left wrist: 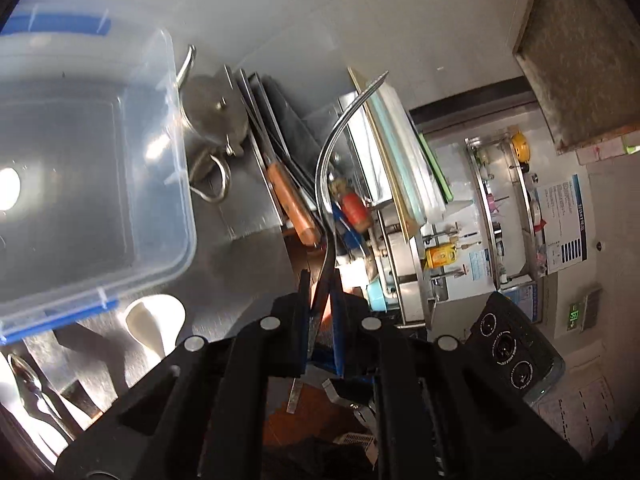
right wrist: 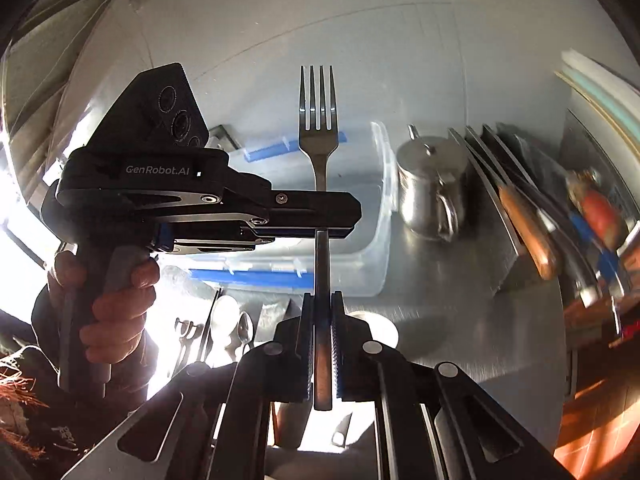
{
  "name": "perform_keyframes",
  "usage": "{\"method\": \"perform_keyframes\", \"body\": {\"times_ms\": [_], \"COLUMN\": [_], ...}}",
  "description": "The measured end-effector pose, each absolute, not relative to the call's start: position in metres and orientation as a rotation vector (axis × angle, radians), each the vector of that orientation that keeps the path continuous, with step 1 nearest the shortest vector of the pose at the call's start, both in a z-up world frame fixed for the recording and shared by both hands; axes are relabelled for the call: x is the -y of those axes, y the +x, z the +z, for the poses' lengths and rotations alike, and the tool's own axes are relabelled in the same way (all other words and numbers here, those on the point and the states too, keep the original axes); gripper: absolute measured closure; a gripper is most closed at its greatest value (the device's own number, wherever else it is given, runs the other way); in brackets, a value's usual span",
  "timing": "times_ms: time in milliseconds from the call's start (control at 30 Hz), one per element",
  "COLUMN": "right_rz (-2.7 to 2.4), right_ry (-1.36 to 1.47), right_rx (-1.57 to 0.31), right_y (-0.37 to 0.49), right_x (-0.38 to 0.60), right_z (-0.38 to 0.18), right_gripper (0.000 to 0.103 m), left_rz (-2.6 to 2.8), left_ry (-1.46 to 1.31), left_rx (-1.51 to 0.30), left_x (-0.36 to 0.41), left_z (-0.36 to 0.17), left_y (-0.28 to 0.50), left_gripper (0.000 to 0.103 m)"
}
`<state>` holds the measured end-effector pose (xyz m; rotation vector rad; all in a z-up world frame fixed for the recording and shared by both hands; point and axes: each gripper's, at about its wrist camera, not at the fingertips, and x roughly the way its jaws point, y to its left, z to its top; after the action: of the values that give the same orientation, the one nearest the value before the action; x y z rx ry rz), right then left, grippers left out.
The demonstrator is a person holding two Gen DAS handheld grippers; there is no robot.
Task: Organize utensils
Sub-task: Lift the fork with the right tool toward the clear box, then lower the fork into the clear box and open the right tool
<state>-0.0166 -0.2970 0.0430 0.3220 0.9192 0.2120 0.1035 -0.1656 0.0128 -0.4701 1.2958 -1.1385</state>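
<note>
While both grippers are raised above the steel counter, one fork is seen clamped by the two together.
Fork (right wrist: 319, 128): held in the air, tines up in the right wrist view; seen edge-on as a curved strip in the left wrist view (left wrist: 340, 148).
Right gripper (right wrist: 322, 344): jaws closed on the lower end of the fork handle.
Left gripper (left wrist: 322, 308): jaws closed on the same handle, higher up; in the right wrist view it crosses from the left (right wrist: 320, 216), gripped by a hand (right wrist: 116, 300).
Plastic box (left wrist: 176, 160): clear, blue latches, on the counter behind and below the fork.
Loose cutlery (right wrist: 240, 332): spoons and a small fork lie near the box; glare hides detail.
White spoon (left wrist: 154, 320): lies beside the box corner.
Steel pot (right wrist: 432, 184): lidded, just beside the box.
Knife (right wrist: 528, 236): wooden handle, leaning among steel trays past the pot.
Counter (right wrist: 460, 320): brushed steel.
</note>
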Motion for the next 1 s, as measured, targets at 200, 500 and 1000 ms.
{"method": "perform_keyframes", "body": {"times_ms": [200,500,1000], "right_rz": [0.270,0.167,0.206], "right_ry": [0.257,0.298,0.168], "right_rx": [-1.009,-1.379,-1.197], "right_y": [0.105,0.177,0.049], "right_x": [0.257,0.253,0.251], "right_z": [0.016,-0.110,-0.020], "right_gripper": [0.094,0.093,0.062], "left_rz": [-0.975,-0.819,-0.725], "left_ry": [-0.476,-0.402,-0.247], "left_rx": [-1.283,-1.638,-1.675], "left_x": [0.120,0.156,0.180], "left_z": [0.005,-0.139,-0.161], "left_y": [0.206,0.275,0.264], "left_gripper": [0.095,0.094,0.044]}}
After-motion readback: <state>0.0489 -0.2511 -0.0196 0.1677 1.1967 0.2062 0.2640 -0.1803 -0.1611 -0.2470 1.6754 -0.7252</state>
